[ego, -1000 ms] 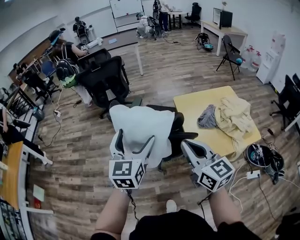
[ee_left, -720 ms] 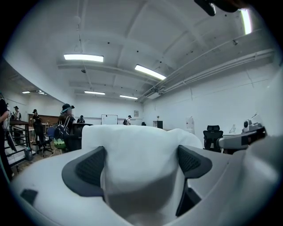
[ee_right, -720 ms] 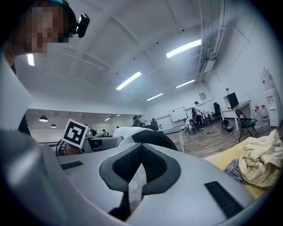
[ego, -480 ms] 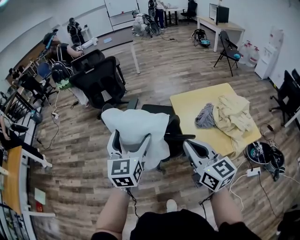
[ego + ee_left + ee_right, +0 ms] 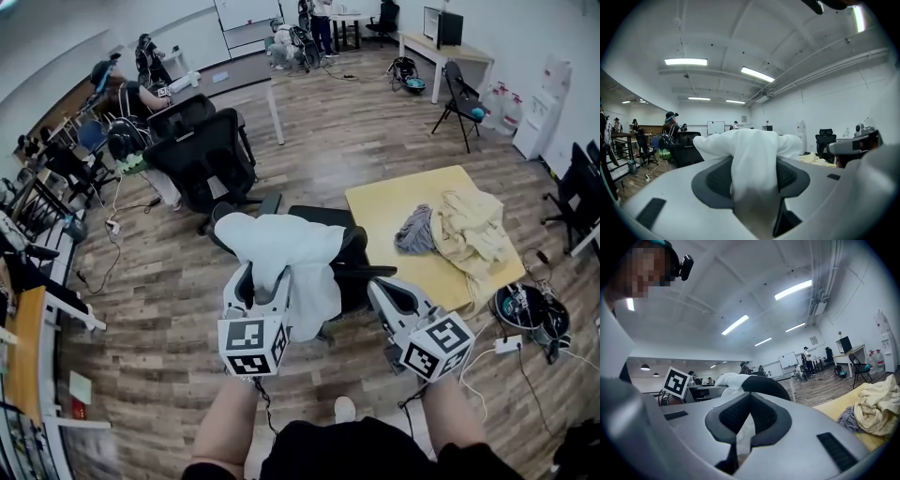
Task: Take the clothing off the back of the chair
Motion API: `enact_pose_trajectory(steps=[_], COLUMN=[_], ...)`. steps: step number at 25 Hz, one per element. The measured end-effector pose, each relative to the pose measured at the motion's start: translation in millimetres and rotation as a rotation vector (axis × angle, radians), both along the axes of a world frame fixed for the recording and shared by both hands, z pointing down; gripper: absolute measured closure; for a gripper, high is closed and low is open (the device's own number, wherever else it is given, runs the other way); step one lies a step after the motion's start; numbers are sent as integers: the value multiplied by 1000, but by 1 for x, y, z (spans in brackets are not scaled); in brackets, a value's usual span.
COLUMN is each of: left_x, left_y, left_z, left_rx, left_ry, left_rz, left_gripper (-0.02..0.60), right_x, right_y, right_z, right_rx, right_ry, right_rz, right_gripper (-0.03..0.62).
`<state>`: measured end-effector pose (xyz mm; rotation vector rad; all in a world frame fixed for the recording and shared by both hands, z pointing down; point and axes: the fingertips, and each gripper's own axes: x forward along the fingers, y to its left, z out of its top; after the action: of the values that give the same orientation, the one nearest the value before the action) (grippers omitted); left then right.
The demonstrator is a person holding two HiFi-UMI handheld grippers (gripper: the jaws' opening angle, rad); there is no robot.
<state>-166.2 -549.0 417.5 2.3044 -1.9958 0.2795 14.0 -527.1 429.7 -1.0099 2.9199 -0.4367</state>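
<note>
Left gripper [image 5: 269, 277] just closed onto white garment [image 5: 281, 242] on chair [image 5: 356, 279]

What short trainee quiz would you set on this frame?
1. True or false: the garment hangs over the chair back.
2. Which gripper has the garment between its jaws? A left, B right, C neither.
3. Fill in: the spare clothes lie on the ___ table.
Key: 1 true. 2 A: the left gripper has just been closing its jaws, and they now pinch the garment. 3 yellow.
</note>
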Motion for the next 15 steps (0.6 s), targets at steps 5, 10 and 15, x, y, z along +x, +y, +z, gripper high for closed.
enact_pose_trajectory(steps=[5, 10, 15], left_x=[-1, -2, -6], left_y=[17, 37, 64], left_z=[0, -3, -9], left_rx=[-29, -41, -36], left_ry=[30, 91, 153], left_rz=[17, 50, 74], left_gripper=[462, 486, 492], right_x=[-6, -10, -19], right_y=[15, 34, 56], right_z=[-9, -16, -25], right_rx=[15, 25, 41], right_ry=[0, 0, 0], right_rz=[2, 9, 6], right_gripper=[580, 582, 580])
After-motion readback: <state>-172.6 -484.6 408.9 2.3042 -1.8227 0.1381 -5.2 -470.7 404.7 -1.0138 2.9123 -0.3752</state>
